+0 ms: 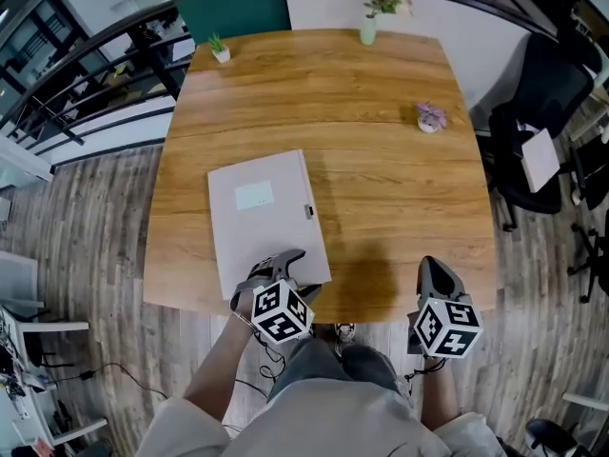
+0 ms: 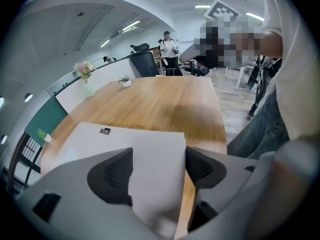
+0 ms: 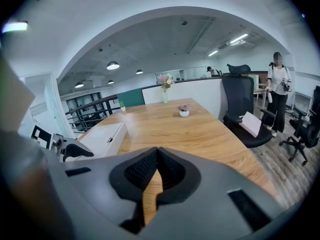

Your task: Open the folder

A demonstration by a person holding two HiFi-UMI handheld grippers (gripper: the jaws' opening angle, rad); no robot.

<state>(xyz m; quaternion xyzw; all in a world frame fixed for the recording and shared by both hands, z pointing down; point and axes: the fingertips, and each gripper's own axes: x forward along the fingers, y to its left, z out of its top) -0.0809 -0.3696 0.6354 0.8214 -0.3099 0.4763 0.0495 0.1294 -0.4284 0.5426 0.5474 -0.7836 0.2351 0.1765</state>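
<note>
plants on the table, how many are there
3: a vase of pink flowers at the far edge, a small green plant at the far left corner, and a purple potted plant on the right side. None looks hidden.

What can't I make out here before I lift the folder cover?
Left claw grip on the folder: left gripper view, its pads cover the contact.
Folder's near corner: head view, claw covers it.
Clasp, latched or not: too small, every view.
Label print: too small, head view.
</note>
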